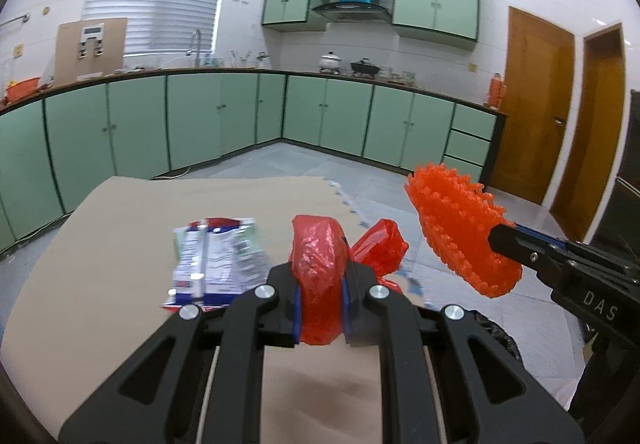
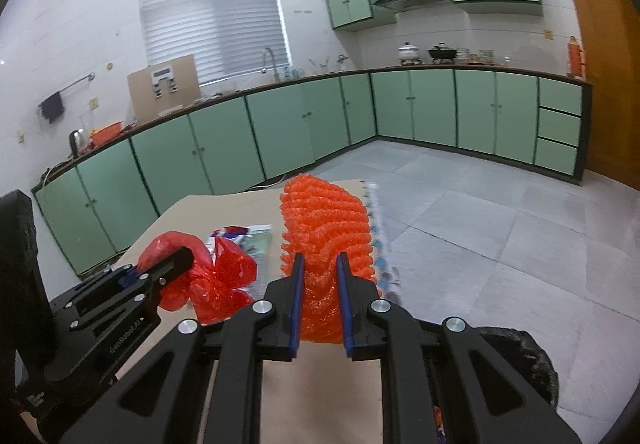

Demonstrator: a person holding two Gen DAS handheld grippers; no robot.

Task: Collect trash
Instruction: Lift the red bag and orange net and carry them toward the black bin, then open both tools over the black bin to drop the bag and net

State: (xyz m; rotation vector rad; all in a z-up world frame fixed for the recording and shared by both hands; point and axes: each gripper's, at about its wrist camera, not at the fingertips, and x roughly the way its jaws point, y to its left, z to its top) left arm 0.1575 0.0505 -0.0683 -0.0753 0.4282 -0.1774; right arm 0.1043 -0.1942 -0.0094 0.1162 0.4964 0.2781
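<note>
My left gripper (image 1: 320, 284) is shut on a crumpled red plastic bag (image 1: 320, 264) and holds it above the beige table (image 1: 100, 264). It also shows in the right wrist view (image 2: 176, 264) with the red bag (image 2: 224, 276). My right gripper (image 2: 320, 276) is shut on an orange foam net (image 2: 324, 228), held up over the table's right edge. The net (image 1: 460, 232) and the right gripper (image 1: 500, 240) show at the right of the left wrist view. A white, blue and green snack wrapper (image 1: 216, 260) lies on the table beyond the left gripper.
A black trash bag (image 2: 520, 360) sits low at the right beside the table. Patterned foam mat edge (image 2: 380, 244) runs along the table's right side. Green kitchen cabinets (image 1: 200, 115) line the far walls; wooden doors (image 1: 536, 103) stand at the right.
</note>
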